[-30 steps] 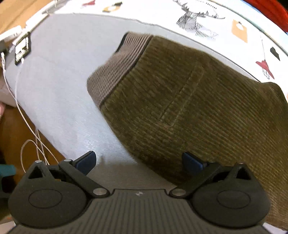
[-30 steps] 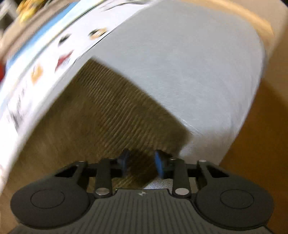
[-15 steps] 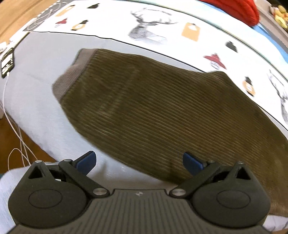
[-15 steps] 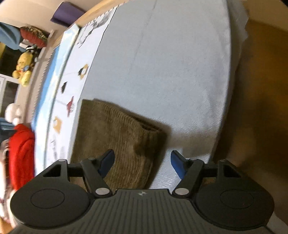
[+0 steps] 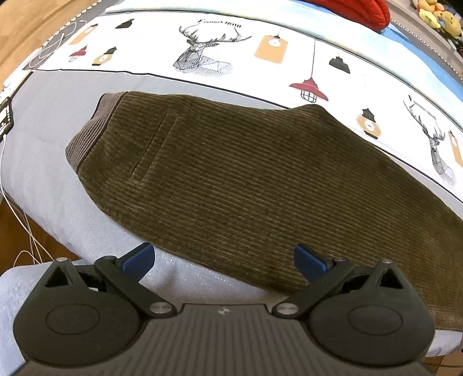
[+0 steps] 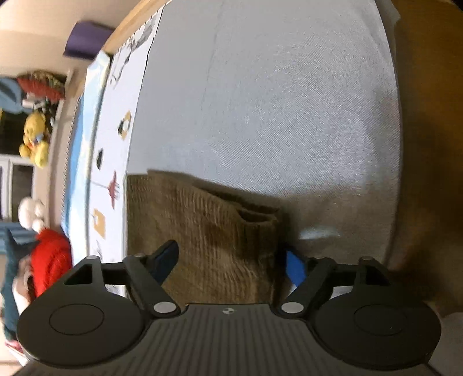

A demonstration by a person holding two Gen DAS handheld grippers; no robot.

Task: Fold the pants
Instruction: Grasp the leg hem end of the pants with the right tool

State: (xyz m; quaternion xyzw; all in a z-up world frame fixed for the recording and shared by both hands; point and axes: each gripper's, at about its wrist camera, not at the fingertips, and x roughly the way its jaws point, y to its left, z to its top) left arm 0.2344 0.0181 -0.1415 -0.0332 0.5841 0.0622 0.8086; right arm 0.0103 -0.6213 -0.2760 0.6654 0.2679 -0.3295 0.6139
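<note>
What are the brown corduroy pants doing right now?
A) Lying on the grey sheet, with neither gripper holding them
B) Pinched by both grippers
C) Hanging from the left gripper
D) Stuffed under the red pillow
A: the pants lie flat on the grey sheet; the left gripper and right gripper both stand open, off the cloth.

One pair of olive corduroy pants (image 5: 246,185) — folded, one welt pocket (image 5: 153,147) showing. One bed sheet (image 5: 43,179), grey with a printed border. Printed stag heads (image 5: 202,49) counted in the left wrist view — two. One red knitted item (image 5: 356,11). Yellow plush toys (image 6: 36,138) — at least one, others blurred. Two grippers: left gripper (image 5: 224,259), right gripper (image 6: 231,260).
</note>
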